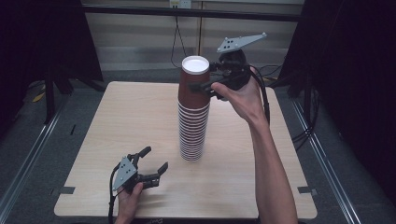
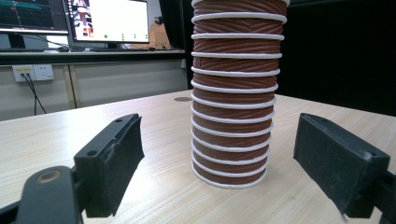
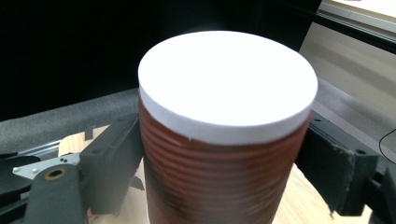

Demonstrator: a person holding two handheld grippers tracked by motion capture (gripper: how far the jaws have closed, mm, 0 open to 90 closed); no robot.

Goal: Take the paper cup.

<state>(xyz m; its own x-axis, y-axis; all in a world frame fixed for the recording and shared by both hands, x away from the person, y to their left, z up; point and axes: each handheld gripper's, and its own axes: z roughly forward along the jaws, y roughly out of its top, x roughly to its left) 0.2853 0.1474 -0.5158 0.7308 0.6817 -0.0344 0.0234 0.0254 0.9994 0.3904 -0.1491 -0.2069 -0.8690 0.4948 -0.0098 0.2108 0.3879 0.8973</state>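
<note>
At the top of the stack, the right gripper [image 1: 203, 87] clamps the top cup [image 1: 192, 74], its black, matte, blocky pads [image 3: 112, 158] pressing on opposite sides of the ribbed brown paper wall just below the flat white round base, since the cup stands upside down. Below it, the stack of cups [image 1: 192, 135] rises upright near the middle of the table [image 1: 140, 121], a column of brown corrugated bands parted by thin white rolled rims. Near the front edge of the pale wood-grain top, the left gripper [image 1: 155, 157] rests with its jaws spread wide, holding nothing, well apart from the stack.
</note>
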